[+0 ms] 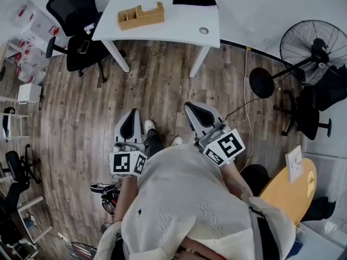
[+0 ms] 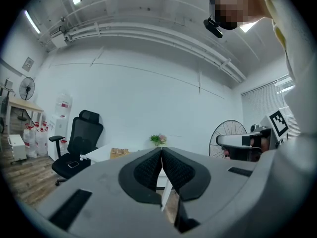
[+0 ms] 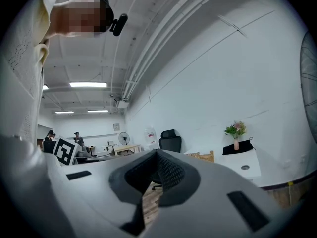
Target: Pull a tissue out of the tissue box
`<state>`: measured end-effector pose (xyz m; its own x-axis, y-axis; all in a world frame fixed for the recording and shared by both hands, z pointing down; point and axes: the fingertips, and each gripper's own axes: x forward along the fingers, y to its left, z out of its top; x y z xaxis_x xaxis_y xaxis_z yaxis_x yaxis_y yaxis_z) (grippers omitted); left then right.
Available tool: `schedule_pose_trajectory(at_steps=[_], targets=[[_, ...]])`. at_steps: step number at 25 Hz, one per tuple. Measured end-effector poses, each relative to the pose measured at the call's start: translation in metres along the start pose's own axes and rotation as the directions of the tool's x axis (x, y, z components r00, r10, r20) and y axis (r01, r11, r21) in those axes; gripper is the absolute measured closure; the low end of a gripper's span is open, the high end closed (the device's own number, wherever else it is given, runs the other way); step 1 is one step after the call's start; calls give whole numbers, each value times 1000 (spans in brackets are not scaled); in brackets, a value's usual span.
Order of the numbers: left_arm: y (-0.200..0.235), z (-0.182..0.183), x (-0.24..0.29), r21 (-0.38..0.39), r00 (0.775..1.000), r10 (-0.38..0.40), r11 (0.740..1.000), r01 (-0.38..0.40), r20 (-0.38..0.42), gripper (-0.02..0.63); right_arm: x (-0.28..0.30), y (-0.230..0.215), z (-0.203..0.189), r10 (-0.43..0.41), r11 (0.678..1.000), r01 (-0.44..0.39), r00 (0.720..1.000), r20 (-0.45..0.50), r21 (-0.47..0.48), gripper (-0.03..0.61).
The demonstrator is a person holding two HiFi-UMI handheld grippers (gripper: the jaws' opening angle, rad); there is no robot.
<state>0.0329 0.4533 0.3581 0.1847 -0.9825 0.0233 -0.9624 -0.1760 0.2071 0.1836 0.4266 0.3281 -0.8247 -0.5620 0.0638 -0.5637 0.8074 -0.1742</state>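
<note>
Pre-approach. You stand on the floor (image 1: 162, 80), well apart from the table (image 1: 179, 23). Left tongs (image 1: 133, 114) & right tongs (image 1: 191, 107): both pairs pressed together, nothing btwn. Tissue box (image 1: 141, 16), prob. the wicker one, sits on the table, left part, untouched. Next: walk up, part 1 pair, pinch the top tissue.

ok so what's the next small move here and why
Probably walk up to the white table: the wicker box on it, likely the tissue box, lies well ahead, while the left gripper and right gripper are both shut, empty, held over the wood floor.
</note>
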Motion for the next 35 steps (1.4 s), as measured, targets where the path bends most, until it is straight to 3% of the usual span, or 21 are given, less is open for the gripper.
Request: schedule_pose_trajectory(at_steps=[14,18,21,35], targets=[[25,10,35,42,998,-58,997,58,-19,597,39,-21,-5,-77,997,77,997,-8,28,578],[43,11,49,36,998,-56,998,56,-19,592,58,-23,-6,-85,996,85,996,-21,26,578],[56,10,59,20,998,-64,998,65,-23,540,73,-27,-7,-91,995,92,995,-31,24,578],[124,27,98,13,995,-99,995,99,1,540,150,-29,4,-121,993,120,992,-26,-11,577]])
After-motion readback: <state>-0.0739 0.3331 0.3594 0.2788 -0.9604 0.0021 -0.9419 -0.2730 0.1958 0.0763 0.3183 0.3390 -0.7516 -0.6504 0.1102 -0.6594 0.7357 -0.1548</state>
